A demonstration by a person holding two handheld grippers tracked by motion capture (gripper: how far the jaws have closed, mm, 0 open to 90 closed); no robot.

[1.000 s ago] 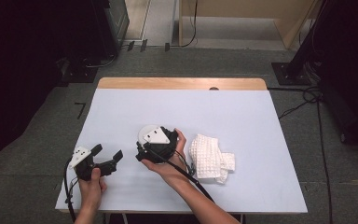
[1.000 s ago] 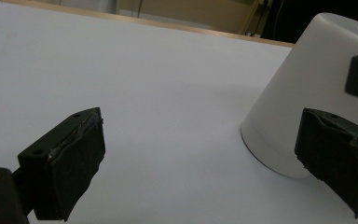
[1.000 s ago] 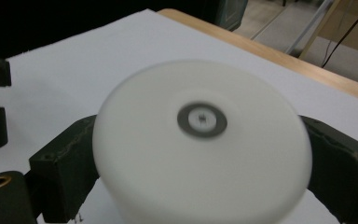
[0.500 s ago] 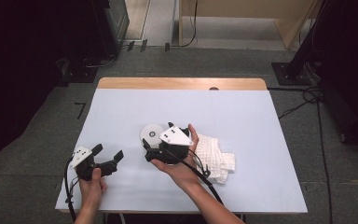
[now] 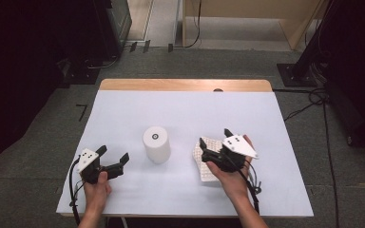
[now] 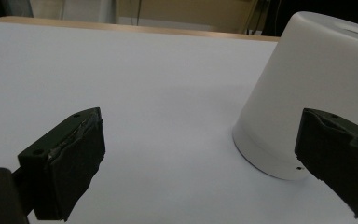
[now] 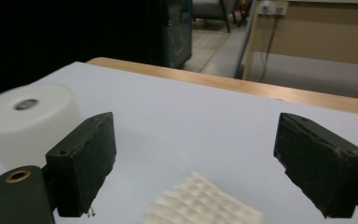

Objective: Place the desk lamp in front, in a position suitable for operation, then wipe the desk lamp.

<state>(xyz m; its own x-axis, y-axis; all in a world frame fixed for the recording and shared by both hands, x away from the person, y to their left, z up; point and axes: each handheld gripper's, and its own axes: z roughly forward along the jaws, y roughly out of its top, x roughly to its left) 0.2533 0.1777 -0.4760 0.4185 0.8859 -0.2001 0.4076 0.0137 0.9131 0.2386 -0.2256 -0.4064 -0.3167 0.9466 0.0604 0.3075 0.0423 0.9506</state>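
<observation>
Tongs: right tongs [image 5: 215, 142] gape wide and empty, jaws just closing slightly, above soft white waffle cloth [image 5: 205, 164] on counter [image 5: 180, 109] beside upright cup [image 5: 156, 144]; light, limp, likely best pinched at an edge; left tongs [image 5: 113, 154] wide, empty.

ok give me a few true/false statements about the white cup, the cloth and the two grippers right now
1. The white cup stands upside down on the table. True.
2. The right gripper is clamped on the cup. False: its jaws stand open over the white cloth, apart from the cup.
3. The left gripper is open with nothing between its jaws. True.
4. The cloth lies to the left of the cup in the high view. False: it lies to the cup's right.
5. The cloth is draped over the cup. False: it lies on the table beside it.
</observation>
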